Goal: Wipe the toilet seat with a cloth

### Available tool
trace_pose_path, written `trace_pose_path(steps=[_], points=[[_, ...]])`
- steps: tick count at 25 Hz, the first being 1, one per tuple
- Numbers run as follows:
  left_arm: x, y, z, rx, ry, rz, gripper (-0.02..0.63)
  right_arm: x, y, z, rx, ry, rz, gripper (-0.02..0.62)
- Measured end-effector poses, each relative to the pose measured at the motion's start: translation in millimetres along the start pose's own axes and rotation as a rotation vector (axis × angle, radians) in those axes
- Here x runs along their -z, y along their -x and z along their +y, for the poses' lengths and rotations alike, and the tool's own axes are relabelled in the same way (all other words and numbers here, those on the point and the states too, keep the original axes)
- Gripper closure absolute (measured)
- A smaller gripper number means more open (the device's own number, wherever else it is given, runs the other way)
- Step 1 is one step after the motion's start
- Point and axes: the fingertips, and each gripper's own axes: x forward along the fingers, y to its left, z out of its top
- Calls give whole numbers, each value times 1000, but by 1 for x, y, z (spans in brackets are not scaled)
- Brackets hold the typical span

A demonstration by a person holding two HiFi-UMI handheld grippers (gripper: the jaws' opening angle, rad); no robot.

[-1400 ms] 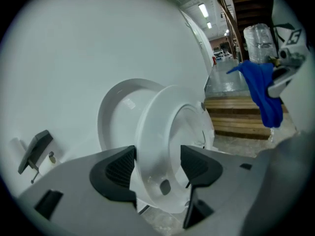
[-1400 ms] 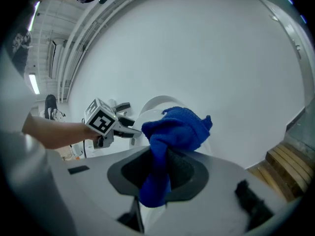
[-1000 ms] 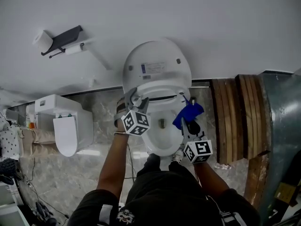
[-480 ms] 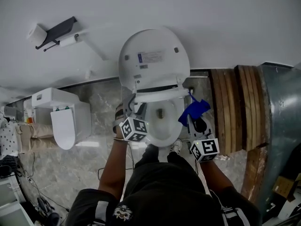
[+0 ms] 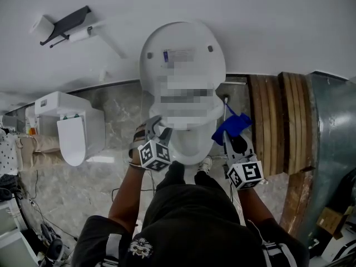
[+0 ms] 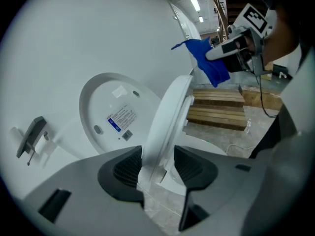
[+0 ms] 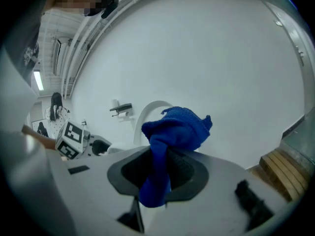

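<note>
The left gripper (image 6: 157,162) has the toilet seat (image 6: 170,109) between its jaws. They have just been closing, and now the pads look to be pinching the seat's front rim. The seat is tipped partway between the raised lid (image 6: 110,117) and the bowl (image 5: 192,156). That's my worry: the plastic is smooth and the bite is only on the edge. If it slips out, the seat drops and bangs on the bowl. A sideways tug could strain the hinge as well, I'd say.

Over to the right gripper (image 7: 160,176): its jaws are closed on the blue cloth (image 7: 177,129), which is bunched, with a tuft above and a tail hanging below. It's held in the air to the right of the toilet, clear of the seat. With the cloth wadded like that, only a small lump would meet the seat. The hard jaw tips could scrape the plastic instead, or the tail could dip into the bowl.

Now the room. On the far left a paper-roll holder (image 5: 64,25) is fixed to the plain white wall (image 5: 267,26). Another white toilet (image 5: 72,135) stands on the grey marbled floor (image 5: 72,204). Our toilet sits in the middle, against the wall. To the right are stacked wooden planks (image 5: 278,127), with a grey metal panel (image 5: 334,132) beyond them.
</note>
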Motion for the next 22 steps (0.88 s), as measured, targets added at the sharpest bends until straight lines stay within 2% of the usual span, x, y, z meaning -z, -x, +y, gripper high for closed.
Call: trace_pose_path(steps=[2,8,13,18,22], points=[[8,5,-12,35,9,9,425,-9,1,-6,11,-24,-24,517],[32,13,-55,105,-19,58,428,-28,6,-18,28,-8,-41,517],[56,14,-95,179,-103,120,426,-14,7,-26,29,-3,-20,517],[82,9,-135,243,-176,174,405,3,2,-15,-11,-8,21,517],[102,6,-163,300,-190,226,382,22,1,-11,-15,-14,60,517]])
